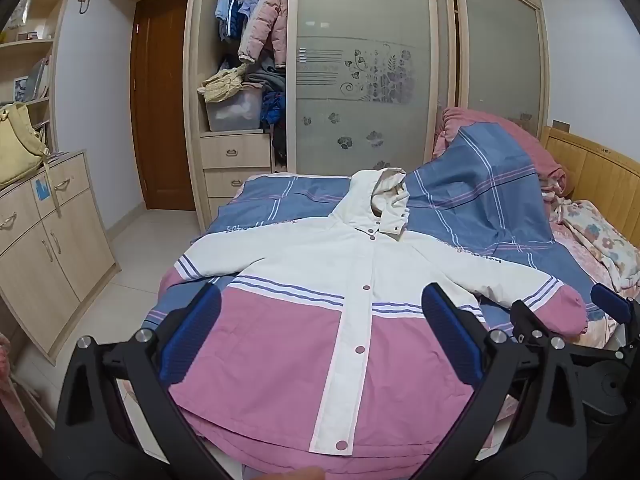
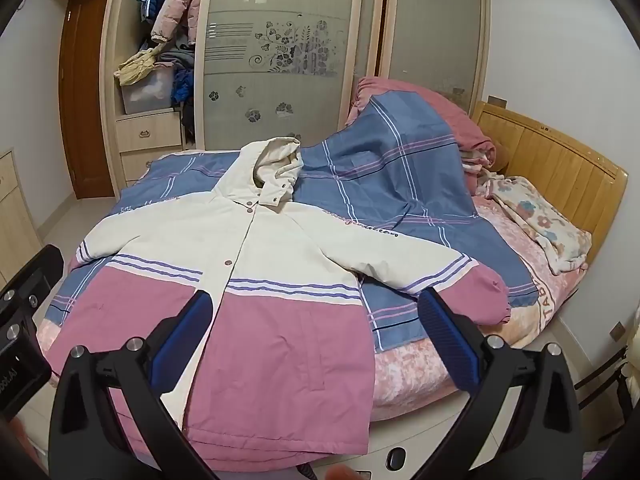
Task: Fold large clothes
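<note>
A large hooded jacket [image 1: 320,280], cream on top and pink below with blue stripes, lies flat and buttoned on the bed, both sleeves spread out, hood pointing away. It also shows in the right wrist view [image 2: 260,280]. My left gripper [image 1: 320,320] is open and empty, held above the jacket's lower front. My right gripper [image 2: 316,324] is open and empty, above the jacket's right lower half and the bed edge. The right gripper's tip [image 1: 608,304] shows at the far right of the left wrist view.
A blue plaid duvet [image 1: 472,200] covers the bed and heaps up behind the jacket, over a pink quilt [image 2: 424,100]. A wooden headboard [image 2: 552,160] is at the right. A wardrobe [image 1: 360,80] stands behind, a cabinet [image 1: 44,240] at the left.
</note>
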The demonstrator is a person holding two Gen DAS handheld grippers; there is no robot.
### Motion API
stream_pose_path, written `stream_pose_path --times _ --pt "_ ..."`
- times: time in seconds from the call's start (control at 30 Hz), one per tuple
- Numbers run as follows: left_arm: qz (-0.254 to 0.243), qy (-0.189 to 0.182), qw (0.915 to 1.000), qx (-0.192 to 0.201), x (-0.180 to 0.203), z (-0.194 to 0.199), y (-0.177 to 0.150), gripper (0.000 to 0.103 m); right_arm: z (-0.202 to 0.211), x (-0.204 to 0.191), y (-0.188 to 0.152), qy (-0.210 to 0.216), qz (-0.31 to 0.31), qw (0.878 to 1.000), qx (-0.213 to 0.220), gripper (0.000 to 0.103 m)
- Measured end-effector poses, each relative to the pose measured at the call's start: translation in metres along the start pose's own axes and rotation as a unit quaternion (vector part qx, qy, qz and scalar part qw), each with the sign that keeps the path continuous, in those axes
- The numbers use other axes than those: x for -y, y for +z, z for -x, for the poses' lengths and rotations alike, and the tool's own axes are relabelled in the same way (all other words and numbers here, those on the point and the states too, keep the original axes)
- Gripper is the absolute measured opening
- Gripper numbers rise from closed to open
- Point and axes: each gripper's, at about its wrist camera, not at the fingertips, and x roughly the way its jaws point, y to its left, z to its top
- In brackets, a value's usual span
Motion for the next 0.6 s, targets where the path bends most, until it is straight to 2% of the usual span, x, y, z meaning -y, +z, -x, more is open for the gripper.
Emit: stream_pose_path --times 0.6 --pt "-0.004 -0.001 1.0000 -0.005 0.0030 0.0007 -0.0069 0.101 -0.0081 -0.0027 -0.0066 0.004 -0.002 1.000 -0.011 0.102"
